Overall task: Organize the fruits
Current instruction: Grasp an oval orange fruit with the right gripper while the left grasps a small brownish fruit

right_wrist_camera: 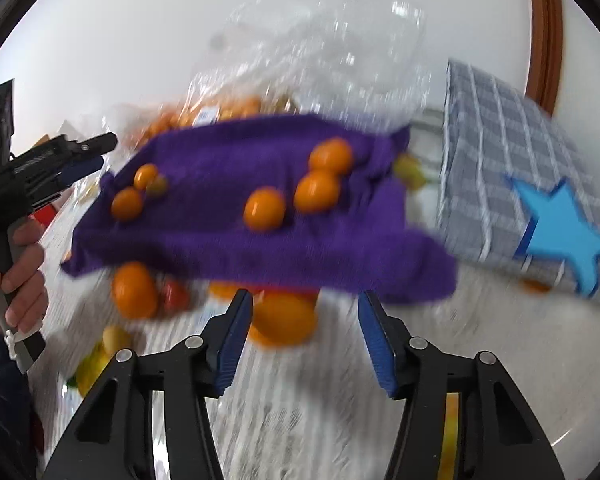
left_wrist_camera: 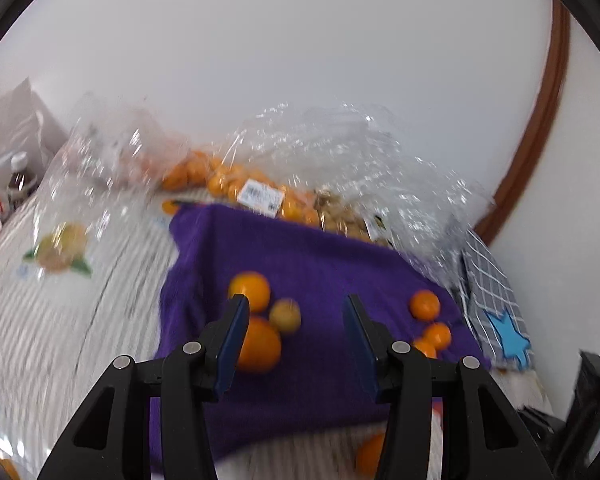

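left gripper (left_wrist_camera: 296, 304) is being held spread, nothing pinched; right gripper (right_wrist_camera: 306, 300) likewise spread and empty. oranges (right_wrist_camera: 264, 208) are lying scattered on purple cloth (right_wrist_camera: 228, 240), at 12 o'clock of both grippers.

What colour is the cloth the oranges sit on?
Purple cloth, clearest in the right wrist view.

left hand-held gripper (left_wrist_camera: 296, 312): jaws apart, empty | purple cloth (left_wrist_camera: 320, 264): loose oranges (left_wrist_camera: 250, 290) | behind: bagged oranges (left_wrist_camera: 220, 180)

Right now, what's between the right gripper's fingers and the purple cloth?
In the right wrist view, a big orange lies on the striped table between the right gripper and the purple cloth.
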The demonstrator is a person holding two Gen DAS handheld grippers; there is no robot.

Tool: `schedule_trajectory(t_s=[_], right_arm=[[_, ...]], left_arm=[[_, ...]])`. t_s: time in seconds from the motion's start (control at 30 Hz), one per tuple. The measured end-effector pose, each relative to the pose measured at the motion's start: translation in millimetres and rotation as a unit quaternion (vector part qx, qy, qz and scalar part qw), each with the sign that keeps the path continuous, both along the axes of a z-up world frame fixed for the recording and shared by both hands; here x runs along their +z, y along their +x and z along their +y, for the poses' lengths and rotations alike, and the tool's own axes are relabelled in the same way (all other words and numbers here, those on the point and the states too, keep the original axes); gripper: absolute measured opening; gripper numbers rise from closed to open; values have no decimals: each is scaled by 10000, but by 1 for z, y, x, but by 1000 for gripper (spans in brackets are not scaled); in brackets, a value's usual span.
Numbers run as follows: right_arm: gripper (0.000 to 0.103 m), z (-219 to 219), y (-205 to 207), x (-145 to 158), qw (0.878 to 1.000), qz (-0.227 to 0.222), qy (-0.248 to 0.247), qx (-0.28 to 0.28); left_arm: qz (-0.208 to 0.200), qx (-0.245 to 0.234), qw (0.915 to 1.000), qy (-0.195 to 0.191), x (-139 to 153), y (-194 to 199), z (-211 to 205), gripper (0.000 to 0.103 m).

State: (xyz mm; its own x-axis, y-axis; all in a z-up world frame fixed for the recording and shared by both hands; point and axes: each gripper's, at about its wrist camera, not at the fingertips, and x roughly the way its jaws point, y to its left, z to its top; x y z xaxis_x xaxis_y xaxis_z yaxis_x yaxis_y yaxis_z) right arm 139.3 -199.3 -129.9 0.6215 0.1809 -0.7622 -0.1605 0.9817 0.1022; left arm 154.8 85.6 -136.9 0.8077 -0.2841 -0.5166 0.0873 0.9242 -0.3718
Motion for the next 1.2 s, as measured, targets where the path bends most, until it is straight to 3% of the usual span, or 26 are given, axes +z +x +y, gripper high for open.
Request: schedule_trajectory(t_s=[0.27, 0.33, 0.37, 0.47, 0.63, 0.8, 0.9, 1.03, 1.2], right_arm=[[54, 10, 0, -16, 9998, 99, 155, 96], [50, 14, -1, -17, 9999, 100, 21, 110], [42, 15, -2, -16, 9999, 66, 13, 154], [42, 19, -6, -15, 9996, -12, -15, 284], [42, 6, -27, -7, 9994, -241, 63, 235], [42, -16, -49, -6, 9992, -315, 251, 41], [42, -25, -54, -5, 9982, -369, 482, 10], [42, -26, -56, -5, 9976, -396, 566, 25], [42, -25, -56, -5, 9979, -378, 529, 18]], left_arm=[[258, -35, 9996, 94, -25, -51, 6, 46], [263, -91, 9995, 143, -26, -58, 2, 46], [270, -109, 9995, 144, -27, -60, 0, 46], [378, -221, 9990, 105, -31, -64, -7, 46], [644, -730, 9952, 64, -41, -70, -26, 46], [847, -1154, 9891, 354, -46, -75, -56, 46], [895, -1211, 9876, 440, -48, -76, -64, 42], [1113, -1245, 9842, 596, -53, -70, -73, 23], [1011, -1342, 9836, 656, -51, -73, -75, 23]])
